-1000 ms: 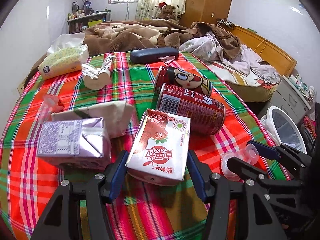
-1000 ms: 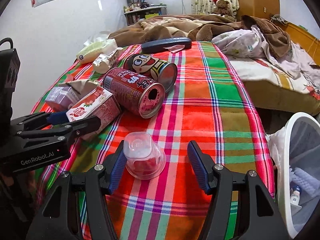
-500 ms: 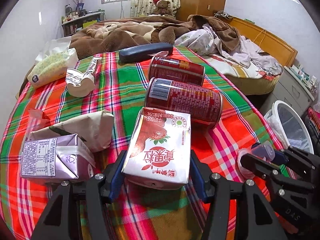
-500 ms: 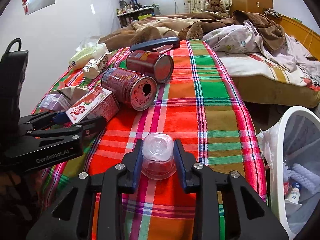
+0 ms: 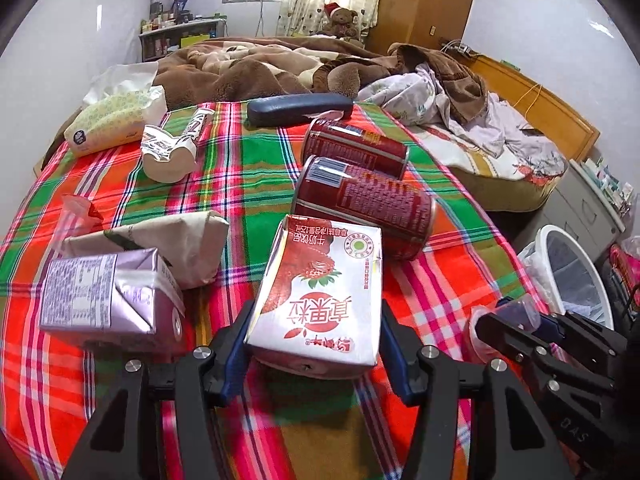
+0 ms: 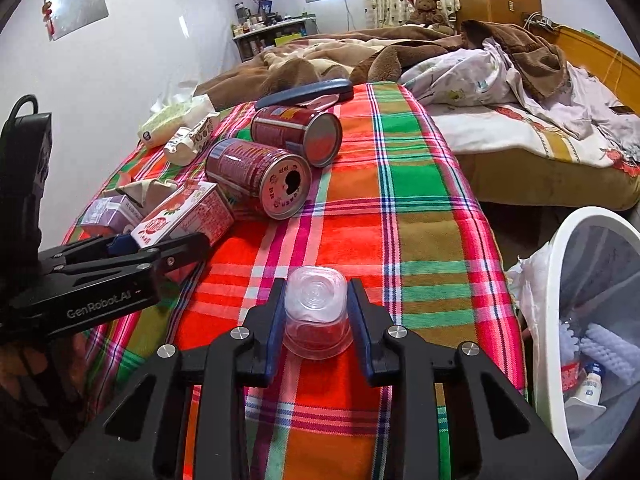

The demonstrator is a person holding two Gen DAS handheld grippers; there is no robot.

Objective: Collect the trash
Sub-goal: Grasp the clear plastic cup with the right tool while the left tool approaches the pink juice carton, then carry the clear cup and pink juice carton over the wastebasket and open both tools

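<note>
- The biggest change: the right gripper was wide apart a second ago, with the clear plastic cup sitting loose between its blue pads. Now its jaws are clenched on the cup, one pad pressing each side.
- The cup is upside down, and it looks to be lifted a little off the plaid counter, near the front edge, though I cannot be sure.
- That means one piece of trash is caught and, I think, ready to go to the white trash bin, which stands just past the counter's right edge and already has a small bottle in it.
- The left gripper has not changed much. Its jaws are grasping the strawberry milk carton, a pad on each side, and the carton's front end is tipped up off the cloth.
- The carton touches the near red drink can. So two pieces are held at once.
- The far red can has rolled; its cartoon face from a second ago is now turned away.
- A smaller thing: the purple juice carton, the crumpled paper bag and the paper cup have not moved, so they are left to collect.
</note>
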